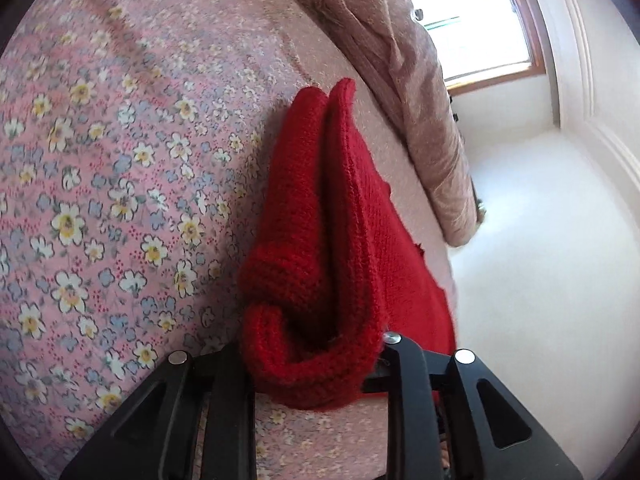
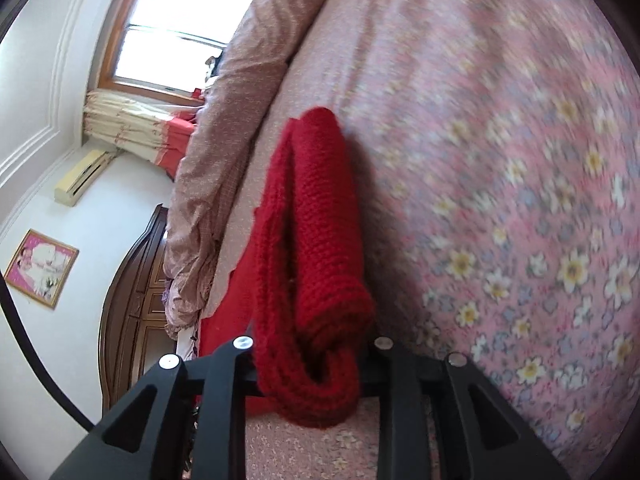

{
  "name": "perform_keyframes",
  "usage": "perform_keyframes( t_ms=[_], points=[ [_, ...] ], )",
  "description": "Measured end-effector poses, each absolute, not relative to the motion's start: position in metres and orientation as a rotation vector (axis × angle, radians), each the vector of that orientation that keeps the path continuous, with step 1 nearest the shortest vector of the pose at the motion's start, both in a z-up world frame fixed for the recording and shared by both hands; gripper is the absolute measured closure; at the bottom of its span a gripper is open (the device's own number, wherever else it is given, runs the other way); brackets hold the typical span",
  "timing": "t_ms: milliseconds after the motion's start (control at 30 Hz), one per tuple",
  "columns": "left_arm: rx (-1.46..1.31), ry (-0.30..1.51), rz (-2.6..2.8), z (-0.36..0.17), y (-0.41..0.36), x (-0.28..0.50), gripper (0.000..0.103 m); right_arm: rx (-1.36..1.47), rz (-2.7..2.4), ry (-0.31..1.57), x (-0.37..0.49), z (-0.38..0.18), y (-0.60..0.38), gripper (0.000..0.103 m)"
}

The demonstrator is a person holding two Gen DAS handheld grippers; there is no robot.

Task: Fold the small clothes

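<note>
A small red knitted garment (image 1: 320, 240) hangs doubled over above the pink floral bedsheet (image 1: 120, 160). My left gripper (image 1: 316, 364) is shut on one bunched edge of it, the knit rolled up between the black fingers. My right gripper (image 2: 312, 364) is shut on another bunched edge of the same red garment (image 2: 316, 220), which droops toward the bedsheet (image 2: 500, 160). Both views are tilted sideways and slightly blurred. The garment's lower end touches or nearly touches the sheet; I cannot tell which.
A pinkish quilt (image 1: 420, 100) lies bunched along the far side of the bed, also in the right wrist view (image 2: 224, 140). A window (image 2: 176, 28), curtain, air conditioner (image 2: 80, 180), framed picture (image 2: 40, 268) and dark wooden headboard (image 2: 132, 312) stand beyond.
</note>
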State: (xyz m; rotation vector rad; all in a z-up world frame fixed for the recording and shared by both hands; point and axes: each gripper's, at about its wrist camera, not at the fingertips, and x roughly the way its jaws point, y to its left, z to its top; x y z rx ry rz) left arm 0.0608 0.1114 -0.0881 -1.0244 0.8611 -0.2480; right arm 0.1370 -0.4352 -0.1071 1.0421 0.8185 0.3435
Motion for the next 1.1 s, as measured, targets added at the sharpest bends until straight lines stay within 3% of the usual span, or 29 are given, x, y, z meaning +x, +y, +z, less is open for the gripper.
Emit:
perform_keyframes(
  t_ms=[167, 300, 500, 767, 967, 1100],
  points=[
    [-1.010, 0.895, -0.208, -0.077, 0.107, 0.088, 0.079, 1.038, 0.339, 0.815, 0.134, -0.112, -0.439, 0.077],
    [-0.944, 0.907, -0.116, -0.056, 0.110, 0.065, 0.070, 1.042, 0.337, 0.809, 0.134, -0.112, -0.438, 0.075],
    [-0.887, 0.806, -0.067, -0.020, 0.112, 0.013, 0.069, 1.062, 0.342, 0.806, 0.141, -0.111, -0.429, 0.073],
    [-0.416, 0.822, -0.193, 0.043, -0.010, 0.054, 0.070, 1.081, 0.318, 0.817, 0.146, -0.109, -0.430, 0.072],
    [-0.308, 0.924, -0.243, 0.022, -0.092, 0.120, 0.070, 1.106, 0.319, 0.832, 0.151, -0.111, -0.434, 0.072],
    [-0.224, 1.019, -0.176, -0.020, -0.109, 0.149, 0.077, 1.124, 0.329, 0.842, 0.154, -0.114, -0.439, 0.072]
  ],
)
